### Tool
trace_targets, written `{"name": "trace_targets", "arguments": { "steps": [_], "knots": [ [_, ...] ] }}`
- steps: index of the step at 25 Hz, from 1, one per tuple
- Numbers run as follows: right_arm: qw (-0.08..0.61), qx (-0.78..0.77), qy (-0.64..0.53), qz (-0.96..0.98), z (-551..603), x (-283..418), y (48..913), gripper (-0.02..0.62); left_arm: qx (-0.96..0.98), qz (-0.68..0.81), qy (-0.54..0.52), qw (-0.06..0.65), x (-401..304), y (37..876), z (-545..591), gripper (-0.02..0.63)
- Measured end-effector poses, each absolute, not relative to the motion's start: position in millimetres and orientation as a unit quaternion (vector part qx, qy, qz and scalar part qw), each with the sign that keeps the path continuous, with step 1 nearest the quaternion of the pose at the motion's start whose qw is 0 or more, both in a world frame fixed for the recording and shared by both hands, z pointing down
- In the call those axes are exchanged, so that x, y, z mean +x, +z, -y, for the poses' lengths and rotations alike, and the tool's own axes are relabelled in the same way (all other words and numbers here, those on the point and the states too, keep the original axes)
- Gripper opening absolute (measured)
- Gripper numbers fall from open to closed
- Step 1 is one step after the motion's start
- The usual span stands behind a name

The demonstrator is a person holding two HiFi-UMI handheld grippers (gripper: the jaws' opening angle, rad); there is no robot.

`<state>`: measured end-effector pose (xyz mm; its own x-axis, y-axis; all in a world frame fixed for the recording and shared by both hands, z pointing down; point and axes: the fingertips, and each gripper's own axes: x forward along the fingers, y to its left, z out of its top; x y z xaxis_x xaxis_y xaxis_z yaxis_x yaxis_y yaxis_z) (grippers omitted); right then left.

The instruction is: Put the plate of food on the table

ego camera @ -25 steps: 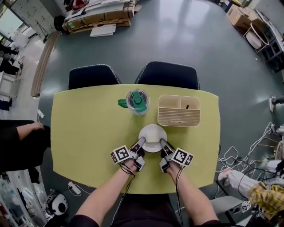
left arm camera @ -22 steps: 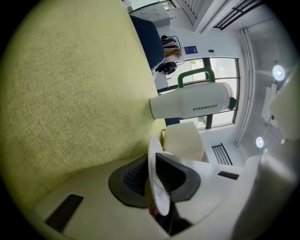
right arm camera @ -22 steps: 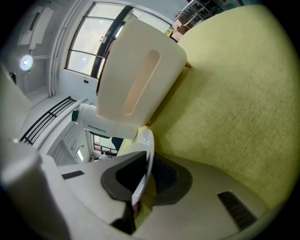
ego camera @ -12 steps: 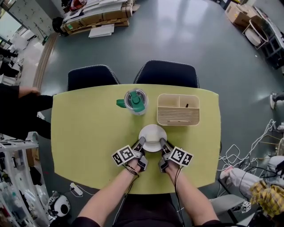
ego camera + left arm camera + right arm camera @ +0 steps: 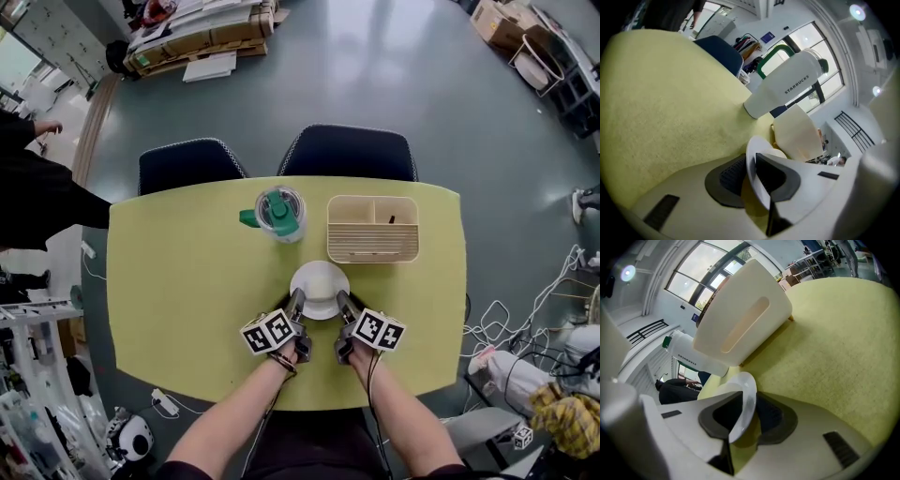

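A yellow-green table [image 5: 169, 281] fills the middle of the head view, with two dark blue chairs [image 5: 192, 167] [image 5: 349, 155] tucked against its far edge. On the far half of the tabletop, right of centre, sits a cream slatted box [image 5: 372, 230] with open compartments. Just left of it stands a white tumbler [image 5: 278, 214] with a green lid and handle.

Nearer the person, close to the table's middle, is the white plate [image 5: 320, 289] – whether it rests on the surface or hangs just over it cannot be told, nor can what lies on it.

The left gripper [image 5: 296, 302] pinches the plate's near-left rim, its dark pads closed on either face of the thin white edge [image 5: 754, 173]. The right gripper [image 5: 341, 304] does the same at the near-right rim [image 5: 745, 404] – both clamped, one on each side of the plate.
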<state>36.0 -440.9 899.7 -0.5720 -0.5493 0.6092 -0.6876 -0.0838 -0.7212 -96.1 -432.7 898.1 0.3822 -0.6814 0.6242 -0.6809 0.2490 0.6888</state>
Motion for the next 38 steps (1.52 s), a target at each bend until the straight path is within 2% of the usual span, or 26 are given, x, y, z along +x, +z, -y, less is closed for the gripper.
{"name": "trace_targets", "arguments": {
  "steps": [7, 13, 20, 23, 26, 38],
  "knots": [
    [0.067, 0.459, 0.569, 0.679, 440, 38, 900, 0.077, 0.627, 0.576, 0.113, 0.513, -97, 902, 428, 0.071],
    [0.103, 0.483, 0.531, 0.689, 444, 54, 899, 0.077, 0.640, 0.589, 0.204, 0.449, -100, 903, 425, 0.075],
    [0.121, 0.487, 0.486, 0.716, 447, 63, 877, 0.073, 0.676, 0.594, 0.202, 0.388, -106, 875, 425, 0.067],
    [0.134, 0.483, 0.441, 0.745, 444, 65, 856, 0.033, 0.694, 0.589, 0.202, 0.360, -103, 855, 421, 0.020],
    [0.145, 0.469, 0.390, 0.779, 438, 63, 833, 0.012, 0.708, 0.587, 0.200, 0.338, -101, 836, 415, 0.009],
    [0.185, 0.428, 0.266, 0.844, 374, 62, 743, 0.011, 0.741, 0.568, 0.176, 0.312, -113, 758, 358, 0.009]
  ]
}}
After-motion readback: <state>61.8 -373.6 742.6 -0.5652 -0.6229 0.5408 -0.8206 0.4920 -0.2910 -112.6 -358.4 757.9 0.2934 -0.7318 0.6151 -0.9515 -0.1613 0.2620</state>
